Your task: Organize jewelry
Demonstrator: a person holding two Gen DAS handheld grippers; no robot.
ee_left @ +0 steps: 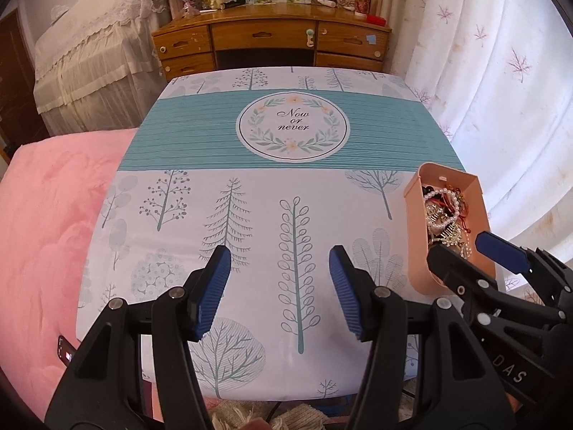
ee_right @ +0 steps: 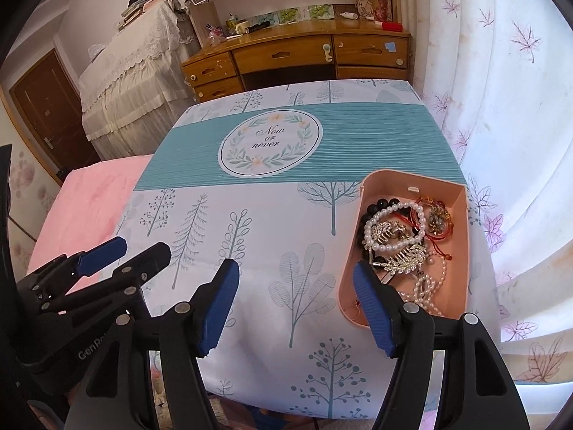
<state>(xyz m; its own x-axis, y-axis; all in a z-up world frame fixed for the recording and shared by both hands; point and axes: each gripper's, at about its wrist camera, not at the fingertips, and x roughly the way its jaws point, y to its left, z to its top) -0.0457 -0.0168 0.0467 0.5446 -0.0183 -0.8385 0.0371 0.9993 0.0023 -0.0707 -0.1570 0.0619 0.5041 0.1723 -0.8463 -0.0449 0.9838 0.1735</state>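
Observation:
A pink tray [ee_right: 462, 251] sits at the right side of the table and also shows in the left wrist view [ee_left: 415, 222]. It holds tangled jewelry: a pearl bracelet [ee_right: 388, 215], rhinestone hair combs [ee_right: 408, 258], black beads [ee_right: 379, 205], red cords [ee_right: 442, 229] and a pearl strand [ee_right: 426, 294]. My right gripper [ee_right: 295, 279] is open and empty, its right finger over the tray's near left rim. My left gripper [ee_left: 279, 268] is open and empty above the tablecloth, left of the tray. The right gripper also shows in the left wrist view [ee_left: 462, 247].
The table carries a white and teal tree-print cloth [ee_left: 286, 136] with a "Now or never" medallion. A pink bed [ee_left: 46, 222] lies at the left. A wooden desk [ee_left: 272, 39] stands beyond the table. White curtains [ee_left: 501, 89] hang at the right.

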